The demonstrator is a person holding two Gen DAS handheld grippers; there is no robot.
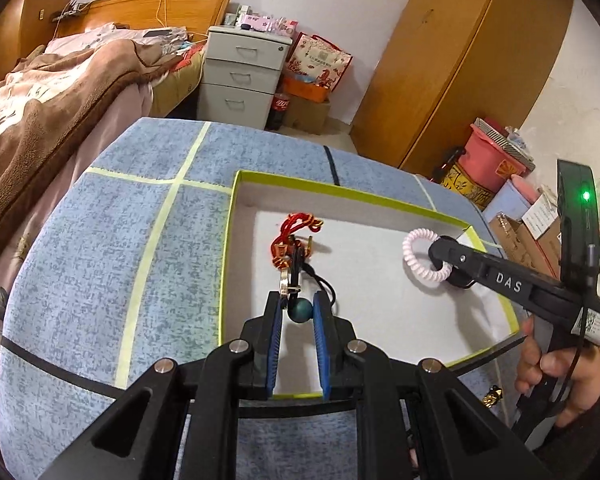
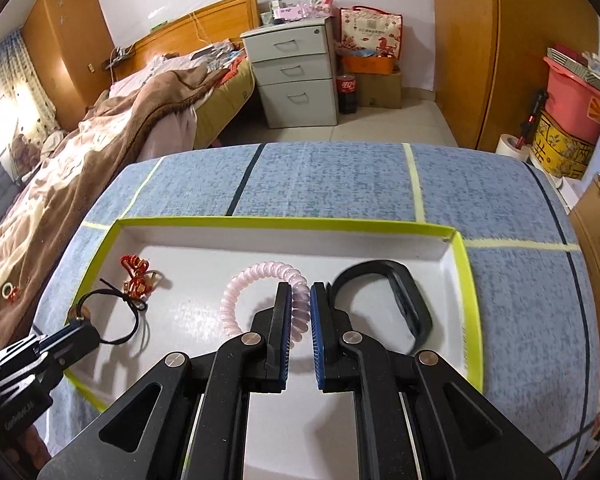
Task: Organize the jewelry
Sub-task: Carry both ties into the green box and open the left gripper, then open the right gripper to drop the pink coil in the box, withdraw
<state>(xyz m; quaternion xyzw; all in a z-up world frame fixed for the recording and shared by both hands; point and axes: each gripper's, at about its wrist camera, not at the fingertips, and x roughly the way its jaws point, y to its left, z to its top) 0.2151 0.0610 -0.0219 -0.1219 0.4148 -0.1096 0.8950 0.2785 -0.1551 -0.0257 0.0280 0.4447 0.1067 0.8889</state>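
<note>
The jewelry is mostly gathered inside the green-edged tray [image 2: 470, 280] on the tabletop [image 2: 340, 176]. The left gripper [image 1: 298, 310] pinches the dark bead of a black hair tie [image 2: 116, 316] near the red knotted charm [image 1: 298, 236], and the right gripper [image 2: 300, 292] clamps the pink coil bracelet [image 2: 244, 284] beside the black band [image 2: 400, 300]. A small gold piece [image 1: 492, 396] outside the tray probably remains to be stowed.

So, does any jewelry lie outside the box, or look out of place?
Yes. A small gold-coloured piece lies on the blue patterned cloth, outside the green-rimmed white box, near its right corner; the other pieces are inside.
</note>
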